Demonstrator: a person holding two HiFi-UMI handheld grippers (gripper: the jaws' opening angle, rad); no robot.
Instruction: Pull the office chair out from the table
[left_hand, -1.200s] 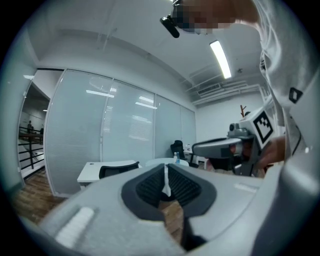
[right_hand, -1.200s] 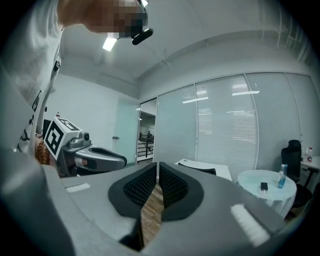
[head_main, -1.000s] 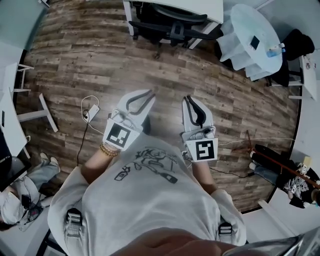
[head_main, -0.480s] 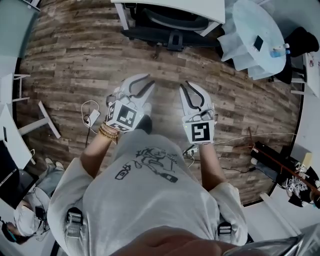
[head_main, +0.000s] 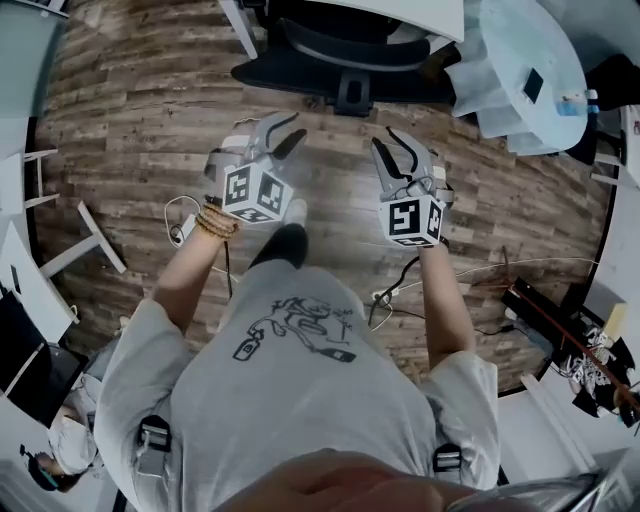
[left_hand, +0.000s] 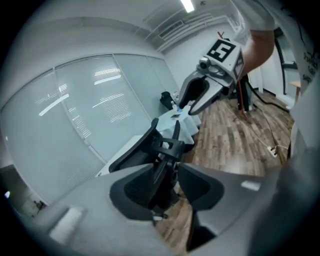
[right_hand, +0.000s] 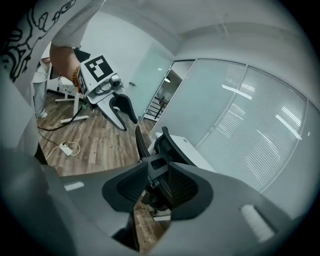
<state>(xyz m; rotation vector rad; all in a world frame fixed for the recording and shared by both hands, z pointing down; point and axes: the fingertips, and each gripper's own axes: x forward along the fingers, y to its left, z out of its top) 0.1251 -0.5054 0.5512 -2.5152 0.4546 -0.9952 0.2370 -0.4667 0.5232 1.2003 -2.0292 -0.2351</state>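
- One office chair (head_main: 345, 55), black, stands at the top of the head view. It is pushed in under the edge of one white table (head_main: 420, 12), with its back turned toward the person.
- Two tongs are held out over the wooden plank floor (head_main: 130, 110), side by side and well apart, both pointing at the chair and both short of it.
- The left tongs (head_main: 293, 127) are spread and have just been opening. Nothing is pinched. In the left gripper view the chair's back (left_hand: 161, 142) shows through the gap, farther off and not touched.
- The right tongs (head_main: 381, 138) are also spread and have just been opening, and they hold nothing. In the right gripper view the chair (right_hand: 162, 145) again shows beyond the gap, clear of both pads.
- There are two marker cubes, one on each pair of tongs: the left cube (head_main: 250, 190) and the right cube (head_main: 410, 220).
- One round white table (head_main: 525, 55) stands to the right of the chair.
- One white power strip (head_main: 185, 226) lies with its cable on the floor, left of the person's left arm.
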